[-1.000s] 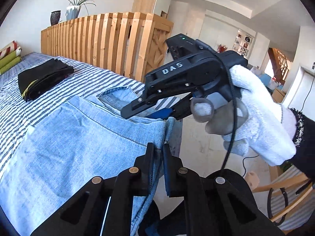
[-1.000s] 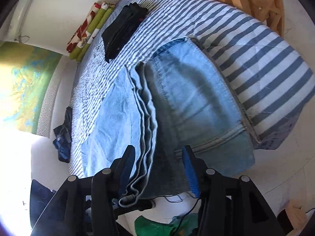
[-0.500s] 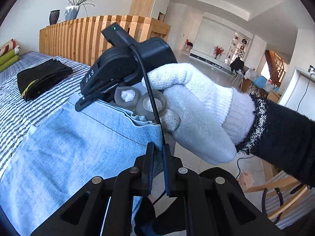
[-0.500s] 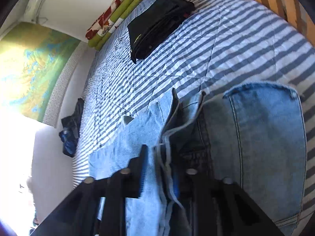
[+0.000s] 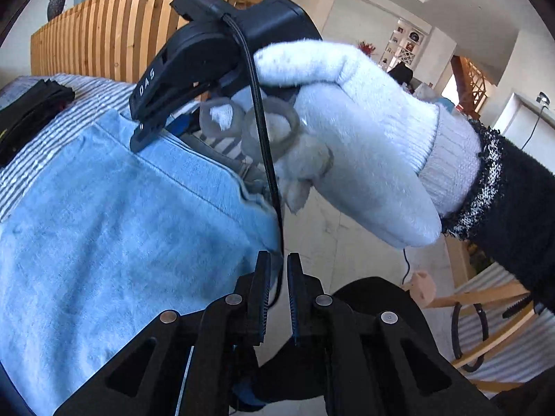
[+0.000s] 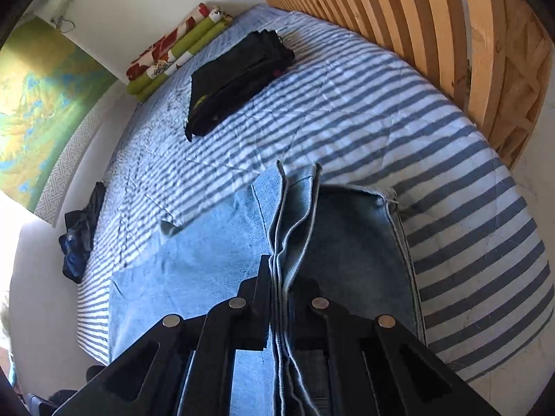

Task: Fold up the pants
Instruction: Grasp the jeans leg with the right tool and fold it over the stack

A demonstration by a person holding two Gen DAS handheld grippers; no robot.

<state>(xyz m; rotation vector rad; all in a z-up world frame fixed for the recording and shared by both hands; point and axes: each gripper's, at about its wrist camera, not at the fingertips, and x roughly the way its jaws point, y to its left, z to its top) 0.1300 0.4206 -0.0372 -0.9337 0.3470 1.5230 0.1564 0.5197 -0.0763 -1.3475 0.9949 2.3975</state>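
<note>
A: What lies at the far left?

B: In the right wrist view, a map [image 6: 41, 104] hangs on the wall, with a dark bundle [image 6: 81, 228] at the bed's edge below it. Rolled mats [image 6: 173, 55] lie against the wall at the head of the bed [image 6: 381, 104], which has a blue-and-white striped cover. A folded black garment [image 6: 236, 83] rests on the stripes, well apart from the jeans.

A: And the jeans?

B: The jeans [image 6: 208, 263] lie on the near part of the bed, pale blue, with several layered edges gathered into a ridge running up the middle.

A: What has hold of them?

B: The right gripper [image 6: 281, 277] is closed on that ridge; the denim layers pass between its fingers [image 6: 263, 284]. In the left wrist view, the left gripper [image 5: 277, 277] has its fingers [image 5: 263, 287] nearly together, a narrow gap left. The jeans' corner and a black cable [image 5: 263, 145] sit at that gap, but I cannot tell whether cloth is pinched there.

A: Further right?

B: A hand [image 5: 353, 131] in a white glove holds the right gripper, its tip resting on the jeans' upper edge. A slatted wooden rail [image 5: 114, 34] stands behind the bed, and a wooden chair [image 5: 485, 312] is at lower right.
</note>
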